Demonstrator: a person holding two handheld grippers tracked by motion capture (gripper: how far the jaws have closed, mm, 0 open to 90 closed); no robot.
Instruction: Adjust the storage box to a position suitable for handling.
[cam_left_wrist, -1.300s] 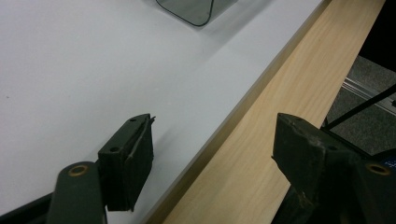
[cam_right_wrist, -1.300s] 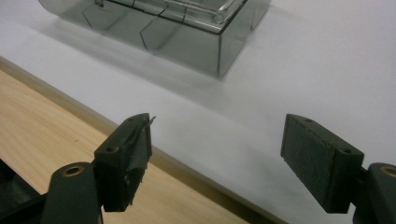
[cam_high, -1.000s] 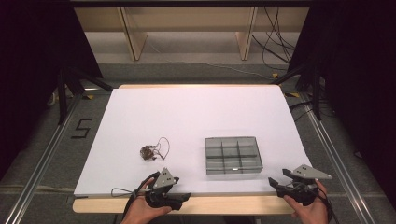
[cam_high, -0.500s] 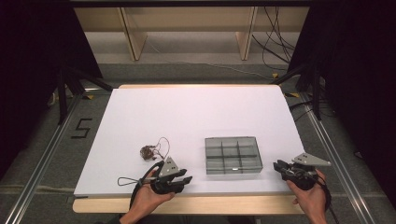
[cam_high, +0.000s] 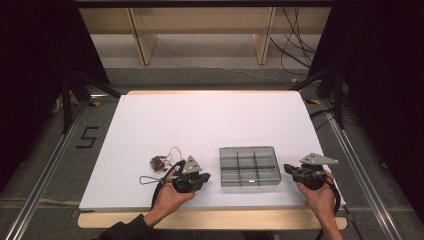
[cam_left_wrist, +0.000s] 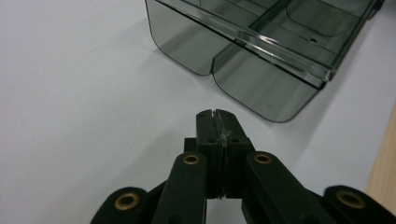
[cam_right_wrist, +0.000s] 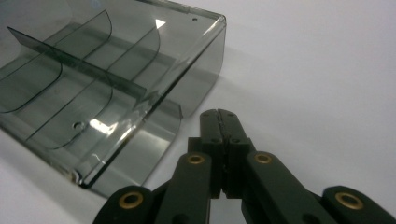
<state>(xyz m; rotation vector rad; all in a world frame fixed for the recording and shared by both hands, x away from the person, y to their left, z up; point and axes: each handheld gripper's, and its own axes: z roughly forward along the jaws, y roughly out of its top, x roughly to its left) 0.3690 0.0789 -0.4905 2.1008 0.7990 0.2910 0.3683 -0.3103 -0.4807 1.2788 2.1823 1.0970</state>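
Grippers wait near the grey box (cam_high: 249, 166). The left gripper (cam_high: 204, 177) sits at its 9 o'clock, the right gripper (cam_high: 287, 168) at its 3 o'clock. Both have jaws pressed together on nothing. A tangled little thing with thin wire (cam_high: 159, 162) lies at the left gripper's 10 o'clock. I think nothing has begun; next, open and pinch it. A "5" (cam_high: 88, 137) marks the floor.

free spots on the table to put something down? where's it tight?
Free: the whole far half of the white table, beyond the divided tray. Crowded: the near edge, with the small tangle with cord, left gripper, tray and right gripper.
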